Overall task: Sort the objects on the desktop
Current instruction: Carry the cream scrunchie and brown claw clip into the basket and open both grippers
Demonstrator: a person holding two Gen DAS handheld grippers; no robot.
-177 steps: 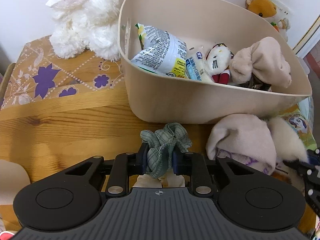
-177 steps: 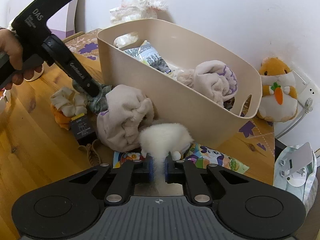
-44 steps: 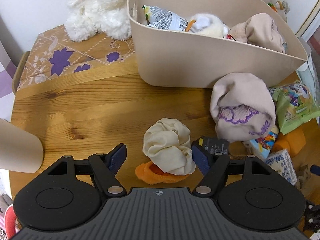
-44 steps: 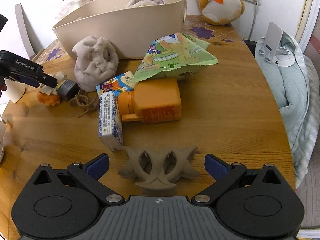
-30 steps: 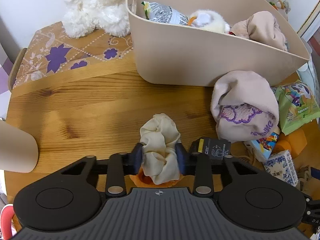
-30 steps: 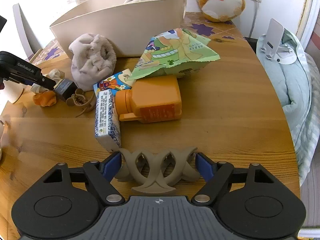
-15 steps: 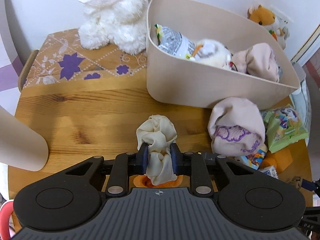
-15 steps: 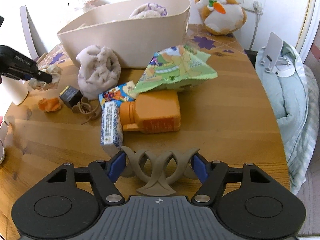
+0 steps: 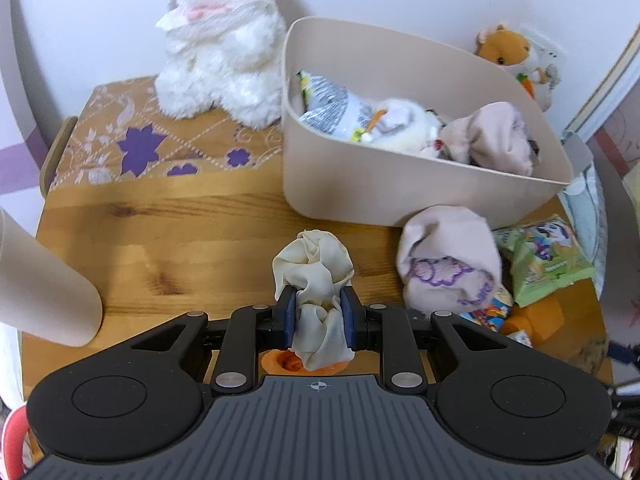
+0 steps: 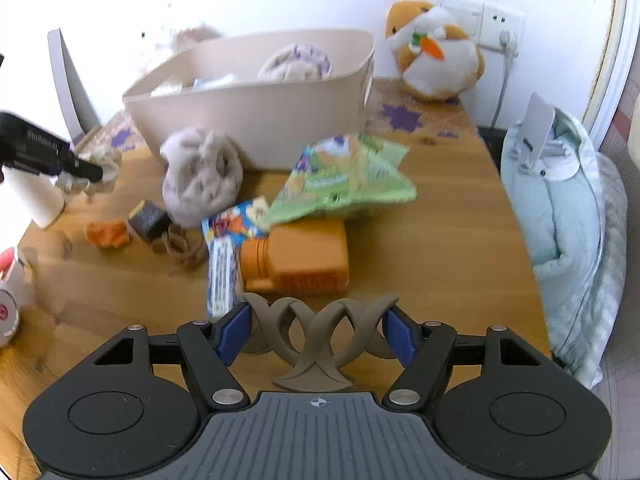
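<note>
Left wrist view first: left gripper (image 9: 319,318) clenched on a cream crumpled cloth scrunchie (image 9: 314,276), lifted off the table; beige plastic bin (image 9: 360,196) lies ahead, slightly right, by the far edge.

Right wrist view: right gripper (image 10: 316,334) grips a brown looped plastic hair claw (image 10: 318,338) crosswise; bin ahead-left, further away.

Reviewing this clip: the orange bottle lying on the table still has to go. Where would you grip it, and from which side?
Grip the orange bottle across its flat, squarish body, coming down from above. It lies on its side with the neck pointing left toward the blue-and-white carton. The green snack bag overlaps its far edge, so probably come in over the near half, jaws spanning near edge to far edge.
</note>
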